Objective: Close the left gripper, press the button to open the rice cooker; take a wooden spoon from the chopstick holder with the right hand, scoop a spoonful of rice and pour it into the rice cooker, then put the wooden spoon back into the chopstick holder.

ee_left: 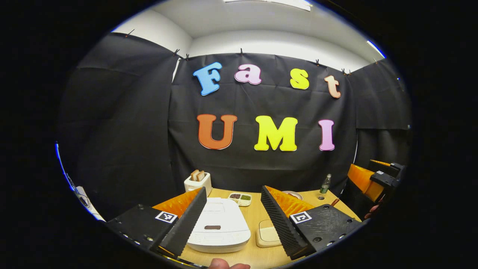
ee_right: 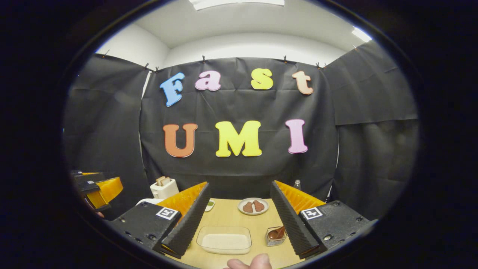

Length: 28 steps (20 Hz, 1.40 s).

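Left gripper view: the left gripper [ee_left: 233, 218] hangs spread wide and empty above the white rice cooker [ee_left: 218, 226], whose lid is down, so the button press is judged outstanding. Right gripper view: the right gripper [ee_right: 239, 220] is likewise parted and empty over the rice container [ee_right: 224, 240]; the chopstick holder [ee_right: 275, 235] with its wooden spoon [ee_right: 278, 232] stands just beside, untouched.

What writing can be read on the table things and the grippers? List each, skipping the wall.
No text can be read.
rice cooker: front panel marks, too small to read.
bottle: label too small.
left gripper: square tags bear a black-and-white pattern, no words.
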Motion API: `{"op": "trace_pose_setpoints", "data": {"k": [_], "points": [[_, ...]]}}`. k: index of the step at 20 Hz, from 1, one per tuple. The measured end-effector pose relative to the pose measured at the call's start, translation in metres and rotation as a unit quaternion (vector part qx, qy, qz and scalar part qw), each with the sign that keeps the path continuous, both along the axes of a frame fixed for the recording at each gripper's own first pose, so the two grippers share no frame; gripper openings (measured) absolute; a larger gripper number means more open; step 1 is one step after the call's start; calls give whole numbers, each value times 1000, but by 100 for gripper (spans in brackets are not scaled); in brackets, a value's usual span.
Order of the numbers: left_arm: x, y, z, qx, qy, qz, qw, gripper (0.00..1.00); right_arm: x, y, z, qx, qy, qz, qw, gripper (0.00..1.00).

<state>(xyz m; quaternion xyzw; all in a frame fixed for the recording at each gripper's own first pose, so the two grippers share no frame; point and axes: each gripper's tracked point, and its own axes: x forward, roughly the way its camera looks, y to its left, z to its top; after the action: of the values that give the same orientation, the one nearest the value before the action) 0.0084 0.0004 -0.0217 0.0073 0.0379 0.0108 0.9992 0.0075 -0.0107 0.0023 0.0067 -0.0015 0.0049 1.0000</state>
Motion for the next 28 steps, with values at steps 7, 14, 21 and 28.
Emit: {"op": "trace_pose_setpoints", "data": {"k": [7, 14, 21, 28], "points": [[19, 15, -48, -6, 86, 11, 996, 95, 22, -19, -18, 5, 20, 3, 1000, 100], [45, 36, -107, 1, 199, 14, 980, 36, 39, -51, -38, 10, 39, -9, 999, 100], [70, 44, -170, -71, 276, -5, 958, 0, 49, -72, -48, 14, 45, -12, 999, 100], [104, 64, -202, -80, 301, 16, 950, 0, 55, -88, -65, -7, 54, -30, 998, 100]]}}
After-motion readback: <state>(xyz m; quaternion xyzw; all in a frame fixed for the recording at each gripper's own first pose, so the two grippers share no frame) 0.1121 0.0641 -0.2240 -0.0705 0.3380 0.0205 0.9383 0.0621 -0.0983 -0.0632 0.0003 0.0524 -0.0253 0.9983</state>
